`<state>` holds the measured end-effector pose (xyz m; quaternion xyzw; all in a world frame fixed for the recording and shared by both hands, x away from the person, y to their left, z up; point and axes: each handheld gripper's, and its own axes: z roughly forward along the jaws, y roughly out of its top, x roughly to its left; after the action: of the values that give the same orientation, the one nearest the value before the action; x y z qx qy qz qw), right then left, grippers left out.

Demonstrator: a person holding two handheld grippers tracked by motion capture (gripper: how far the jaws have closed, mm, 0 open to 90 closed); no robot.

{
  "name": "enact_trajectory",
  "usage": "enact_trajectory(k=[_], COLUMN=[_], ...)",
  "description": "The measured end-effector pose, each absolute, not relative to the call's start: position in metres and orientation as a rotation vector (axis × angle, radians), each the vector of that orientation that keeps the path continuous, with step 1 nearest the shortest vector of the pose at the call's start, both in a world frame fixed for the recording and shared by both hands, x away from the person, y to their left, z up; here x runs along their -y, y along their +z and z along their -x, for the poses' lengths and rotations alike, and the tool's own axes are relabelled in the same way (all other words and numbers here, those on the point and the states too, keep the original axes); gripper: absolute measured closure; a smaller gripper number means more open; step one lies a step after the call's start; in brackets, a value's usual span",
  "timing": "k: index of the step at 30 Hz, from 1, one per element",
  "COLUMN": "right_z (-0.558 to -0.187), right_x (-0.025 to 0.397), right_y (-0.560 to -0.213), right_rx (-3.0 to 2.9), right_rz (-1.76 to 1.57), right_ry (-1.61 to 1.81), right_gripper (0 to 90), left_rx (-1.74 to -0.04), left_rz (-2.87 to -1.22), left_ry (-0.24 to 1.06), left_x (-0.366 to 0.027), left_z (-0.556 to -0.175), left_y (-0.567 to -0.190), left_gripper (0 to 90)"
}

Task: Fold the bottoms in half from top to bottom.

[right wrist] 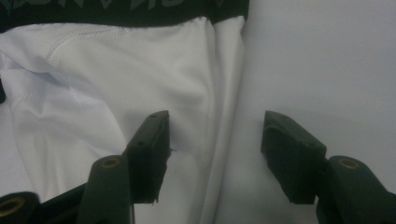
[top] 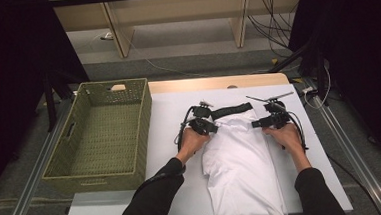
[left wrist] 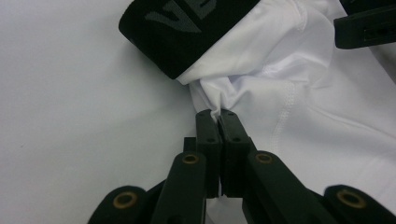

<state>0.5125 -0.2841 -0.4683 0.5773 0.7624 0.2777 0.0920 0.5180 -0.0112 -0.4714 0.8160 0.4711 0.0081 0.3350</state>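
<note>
Two hands reach in from the near edge of the white table point(top: 169, 114), each holding a gripper over a white garment point(top: 242, 169) that lies lengthwise from the near edge toward the middle, its black waistband point(top: 231, 110) at the far end. Bare tabletop lies open along the garment's right side, and a narrower strip runs between its left side and the basket. The left gripper point(top: 211, 127) sits at the garment's far left corner just below the waistband; in the left gripper view its jaws are pressed together with a small pinch of white fabric point(left wrist: 217, 111) caught between the tips. The right gripper point(top: 257, 124) hovers at the far right edge with its jaws spread wide, one over the cloth and one over bare table. Left of the table stands a green woven basket point(top: 142, 133), with nothing visible inside.
</note>
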Motion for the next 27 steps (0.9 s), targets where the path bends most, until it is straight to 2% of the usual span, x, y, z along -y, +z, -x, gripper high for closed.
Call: enact_trajectory(k=[3,8,14,27], right_z=[-0.515,-0.515,-0.514,-0.518], right_x=[0.282,0.277,0.274,0.274], right_y=[-0.467,-0.468,-0.468,-0.468], right_rx=[-2.275,-2.291,-2.303,-2.299], right_rz=[-1.727,-1.711,-1.726,-1.705], right_ry=[0.812,0.816,0.786,0.815], right_gripper=[47.2,61.3,88.1,89.8], left_rx=[-1.223,-1.215,-1.208,-1.212], left_rz=[-2.133,-2.132,-2.131,-2.111], left_ry=[0.021,0.016,0.011,0.035], left_x=[0.01,0.008,0.006,0.004], left_z=[-0.518,-0.518,-0.518,-0.521], left_y=[-0.471,-0.469,-0.469,-0.467], left_gripper=[87.7,87.8,87.9,88.0])
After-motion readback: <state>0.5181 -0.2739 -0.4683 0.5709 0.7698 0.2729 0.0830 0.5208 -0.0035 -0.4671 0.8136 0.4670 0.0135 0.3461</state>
